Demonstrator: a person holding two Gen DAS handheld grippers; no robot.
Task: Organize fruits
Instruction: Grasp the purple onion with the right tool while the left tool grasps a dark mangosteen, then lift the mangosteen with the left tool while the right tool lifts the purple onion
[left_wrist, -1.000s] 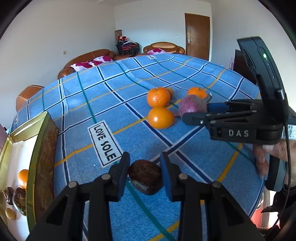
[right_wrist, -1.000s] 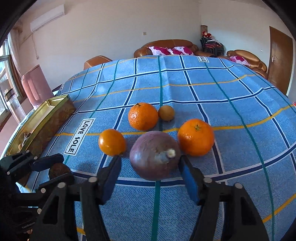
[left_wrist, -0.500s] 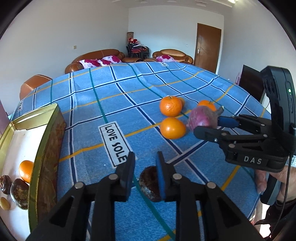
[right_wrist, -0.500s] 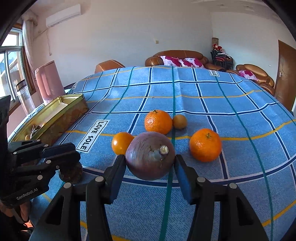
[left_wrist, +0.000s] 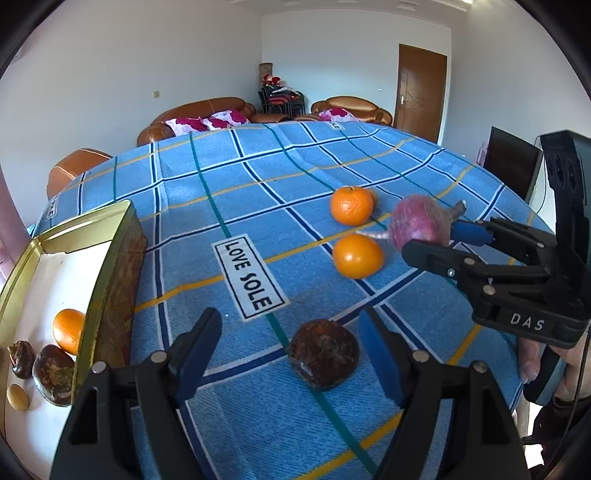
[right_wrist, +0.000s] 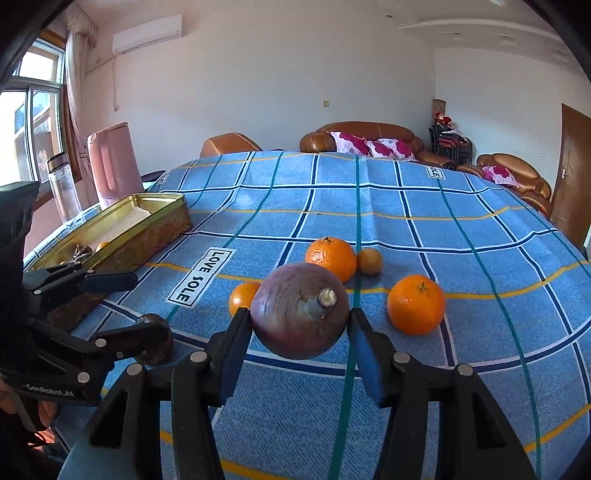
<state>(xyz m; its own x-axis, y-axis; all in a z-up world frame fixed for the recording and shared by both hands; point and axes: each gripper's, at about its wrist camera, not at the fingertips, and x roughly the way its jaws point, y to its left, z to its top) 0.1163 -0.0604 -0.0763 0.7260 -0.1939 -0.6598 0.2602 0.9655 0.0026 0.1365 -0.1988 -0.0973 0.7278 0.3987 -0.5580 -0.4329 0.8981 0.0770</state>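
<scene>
My right gripper (right_wrist: 299, 325) is shut on a purple round fruit (right_wrist: 300, 311) with a stub stem and holds it above the cloth; the fruit also shows in the left wrist view (left_wrist: 419, 224). My left gripper (left_wrist: 291, 332) is open, its jaws wide apart. A dark brown wrinkled fruit (left_wrist: 323, 353) lies on the cloth between its fingers, touching neither. Oranges (left_wrist: 357, 255) (left_wrist: 351, 205) (right_wrist: 416, 303) and a small yellow fruit (right_wrist: 368, 261) lie on the cloth. The gold tin (left_wrist: 107, 258) at left holds an orange (left_wrist: 68, 329) and dark fruits (left_wrist: 51, 374).
The table has a blue checked cloth with a LOVE SOLE label (left_wrist: 249, 277). A pink jug (right_wrist: 112, 162) and a clear bottle (right_wrist: 64, 188) stand beyond the tin. Sofas and a door lie behind the table.
My left gripper has opened wide, letting go of the dark brown fruit, which now lies on the cloth. My right gripper has closed on the purple fruit and lifted it.
</scene>
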